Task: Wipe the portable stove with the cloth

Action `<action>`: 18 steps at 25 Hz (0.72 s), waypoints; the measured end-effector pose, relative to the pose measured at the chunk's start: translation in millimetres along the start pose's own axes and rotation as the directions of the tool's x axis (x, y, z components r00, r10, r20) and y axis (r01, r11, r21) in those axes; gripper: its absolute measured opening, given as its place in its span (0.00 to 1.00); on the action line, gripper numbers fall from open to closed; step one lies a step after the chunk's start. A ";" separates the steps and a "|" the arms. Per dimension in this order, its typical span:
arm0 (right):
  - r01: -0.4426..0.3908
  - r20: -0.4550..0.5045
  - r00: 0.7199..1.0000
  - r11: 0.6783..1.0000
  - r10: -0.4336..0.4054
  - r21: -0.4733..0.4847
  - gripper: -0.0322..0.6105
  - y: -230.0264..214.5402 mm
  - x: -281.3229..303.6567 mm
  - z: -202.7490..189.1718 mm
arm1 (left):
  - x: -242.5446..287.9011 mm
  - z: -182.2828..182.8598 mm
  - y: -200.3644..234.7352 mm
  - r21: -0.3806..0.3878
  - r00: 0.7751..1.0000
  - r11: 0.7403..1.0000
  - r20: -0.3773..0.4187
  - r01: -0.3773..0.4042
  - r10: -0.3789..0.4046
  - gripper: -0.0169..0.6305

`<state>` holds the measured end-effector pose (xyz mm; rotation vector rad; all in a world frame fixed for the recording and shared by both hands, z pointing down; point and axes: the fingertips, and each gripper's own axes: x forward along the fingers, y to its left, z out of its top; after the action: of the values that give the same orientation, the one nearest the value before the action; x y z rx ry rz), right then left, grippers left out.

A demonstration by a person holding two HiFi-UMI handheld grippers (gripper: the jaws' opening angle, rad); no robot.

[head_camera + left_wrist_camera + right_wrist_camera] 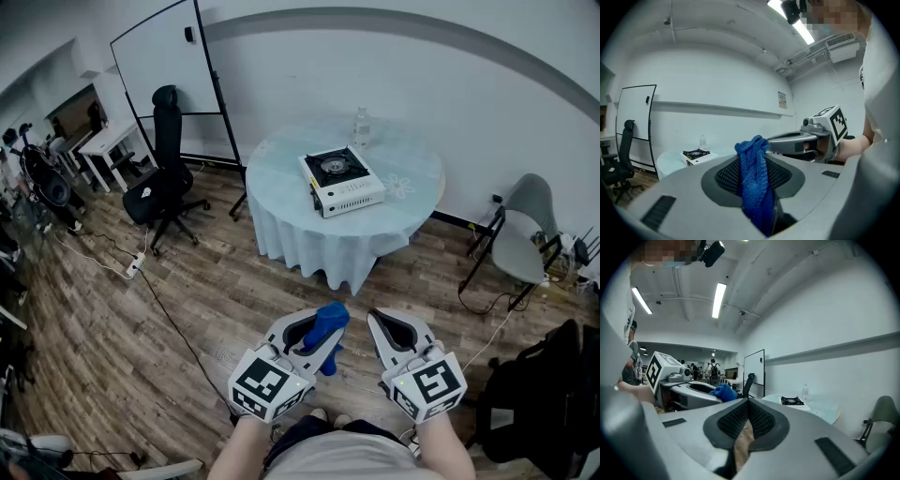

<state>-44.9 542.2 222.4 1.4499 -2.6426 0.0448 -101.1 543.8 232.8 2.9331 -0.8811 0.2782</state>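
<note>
Crumpled blue fuzzy cloth [753, 178] pinched tight in left gripper [317, 330], lower end hidden between jaws. Right gripper [378, 322] closed, holding nothing.

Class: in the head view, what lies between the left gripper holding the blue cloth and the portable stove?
Head view: from the left gripper and its blue cloth, bare wooden floor, then the hanging tablecloth, before the portable stove.

Wood floor [141, 375], white wall [422, 84], draped round table [281, 173], whiteboard [169, 66].
</note>
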 end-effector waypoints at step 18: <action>0.051 0.012 0.999 0.998 -0.051 0.024 0.08 9.3 21.2 0.3 | -13.2 1.3 24.3 -0.014 1.000 1.000 0.018 0.019 -0.019 0.25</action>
<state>-64.0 529.4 225.1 1.5298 -2.6225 0.0628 -125.1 530.5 229.3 2.9335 -0.8529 0.2444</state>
